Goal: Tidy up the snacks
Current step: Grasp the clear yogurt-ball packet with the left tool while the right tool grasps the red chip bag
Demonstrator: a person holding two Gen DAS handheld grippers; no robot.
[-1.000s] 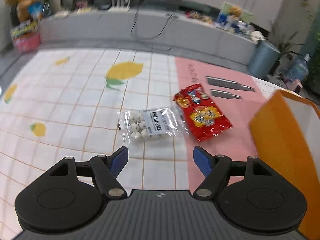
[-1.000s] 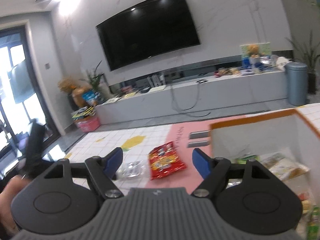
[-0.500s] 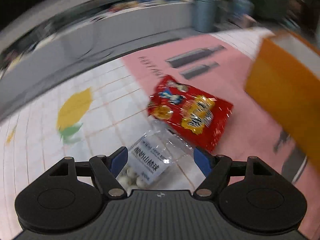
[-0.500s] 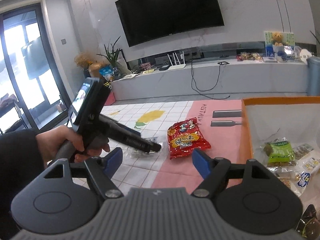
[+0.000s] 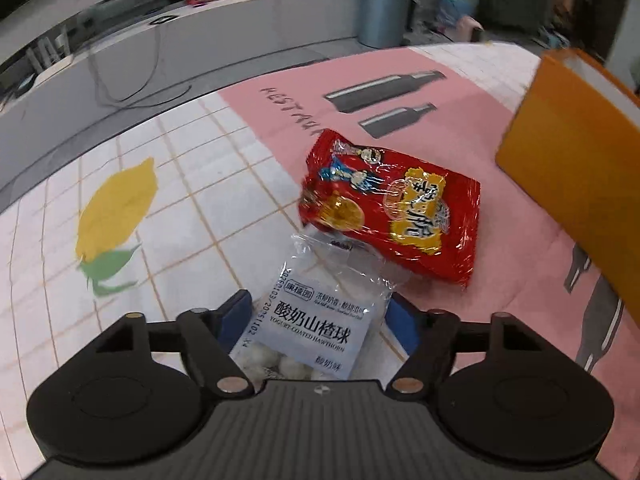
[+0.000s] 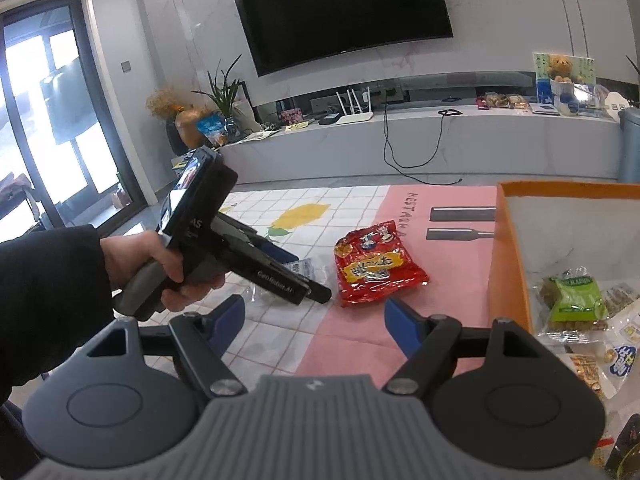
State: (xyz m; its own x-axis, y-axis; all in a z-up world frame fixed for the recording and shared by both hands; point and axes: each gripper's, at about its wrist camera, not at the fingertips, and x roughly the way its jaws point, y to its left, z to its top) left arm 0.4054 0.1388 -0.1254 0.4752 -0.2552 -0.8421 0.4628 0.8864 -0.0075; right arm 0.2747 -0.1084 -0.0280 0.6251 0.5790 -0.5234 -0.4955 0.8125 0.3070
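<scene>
A clear bag of white yogurt-coated balls (image 5: pixel 320 320) lies on the tablecloth, one end under a red snack bag (image 5: pixel 392 208). My left gripper (image 5: pixel 320 314) points steeply down over the clear bag with its blue fingers (image 5: pixel 236 316) on either side, and the jaws are closing without pressing on it. In the right wrist view a hand (image 6: pixel 160 264) holds that left gripper (image 6: pixel 306 276) beside the red snack bag (image 6: pixel 376 268). My right gripper (image 6: pixel 314 320) hangs open above the table with nothing between its fingers.
An orange box (image 6: pixel 508 260) stands at the right, holding a green packet (image 6: pixel 576 296) and several other snacks; its orange wall (image 5: pixel 568 168) is close to the red bag. The tablecloth (image 5: pixel 180 208) is tiled white and pink. A TV bench (image 6: pixel 440 148) runs behind.
The left gripper has rolled, dropped and closed in on the clear bag, which now lies between its fingers. The right gripper has sunk slightly; the hand with the left gripper came into its view.
</scene>
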